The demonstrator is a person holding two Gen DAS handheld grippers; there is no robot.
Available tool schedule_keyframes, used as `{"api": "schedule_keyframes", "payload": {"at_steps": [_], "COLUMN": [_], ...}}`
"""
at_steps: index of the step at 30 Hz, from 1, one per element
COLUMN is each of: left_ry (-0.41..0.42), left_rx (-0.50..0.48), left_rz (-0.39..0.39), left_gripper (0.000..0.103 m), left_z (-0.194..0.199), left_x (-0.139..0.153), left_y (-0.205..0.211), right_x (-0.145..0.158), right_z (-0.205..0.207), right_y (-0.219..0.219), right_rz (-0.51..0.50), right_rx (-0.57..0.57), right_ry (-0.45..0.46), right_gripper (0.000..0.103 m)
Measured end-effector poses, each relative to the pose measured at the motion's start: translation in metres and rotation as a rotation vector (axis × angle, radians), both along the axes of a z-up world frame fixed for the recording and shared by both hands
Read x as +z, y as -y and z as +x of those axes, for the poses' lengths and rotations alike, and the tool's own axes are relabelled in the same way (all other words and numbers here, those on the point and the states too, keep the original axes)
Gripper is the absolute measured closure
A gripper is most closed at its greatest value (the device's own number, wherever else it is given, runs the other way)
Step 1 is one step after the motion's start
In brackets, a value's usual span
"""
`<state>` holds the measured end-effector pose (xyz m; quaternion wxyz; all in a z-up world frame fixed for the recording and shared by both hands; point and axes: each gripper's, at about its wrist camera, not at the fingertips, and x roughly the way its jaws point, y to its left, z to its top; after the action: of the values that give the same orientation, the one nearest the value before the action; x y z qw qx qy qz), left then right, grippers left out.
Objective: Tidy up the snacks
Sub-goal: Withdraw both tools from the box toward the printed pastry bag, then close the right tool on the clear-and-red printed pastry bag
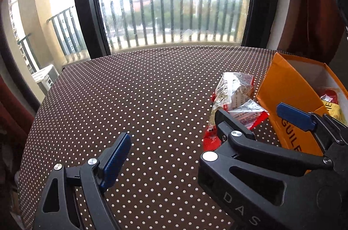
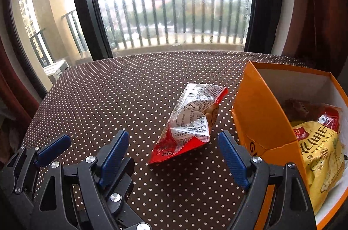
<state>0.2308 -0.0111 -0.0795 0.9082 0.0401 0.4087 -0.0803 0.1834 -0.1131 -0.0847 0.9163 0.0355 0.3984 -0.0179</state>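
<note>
the left claw hangs spread and empty over the dotted counter. the right claw is spread too, pinching nothing, and lined up on the red-and-clear snack bag lying just left of the orange box. best to straddle the bag's crinkled middle, close gently, then lift over the box wall beside the yellow packet.
</note>
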Motion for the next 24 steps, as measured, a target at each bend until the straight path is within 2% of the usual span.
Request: {"api": "schedule_keyframes", "payload": {"at_steps": [5,14,24], "left_ry": [-0.057,-0.12,-0.133], "left_rx": [0.009,0.036,0.06], "left_rz": [0.008,0.026,0.027], "left_gripper": [0.017,0.017,0.017], "left_z": [0.03,0.057,0.066], "left_x": [-0.014,-0.032,-0.042], "left_y": [-0.002,0.005,0.001], "right_x": [-0.019,-0.045,-0.053], "right_z": [0.022,0.05,0.062], "right_y": [0.004,0.014,0.021], "right_rz": [0.007,0.014,-0.01], "right_rx": [-0.023,-0.046,-0.054], "right_ry": [-0.062,-0.125,-0.123], "right_gripper": [0.016,0.016,0.017]}}
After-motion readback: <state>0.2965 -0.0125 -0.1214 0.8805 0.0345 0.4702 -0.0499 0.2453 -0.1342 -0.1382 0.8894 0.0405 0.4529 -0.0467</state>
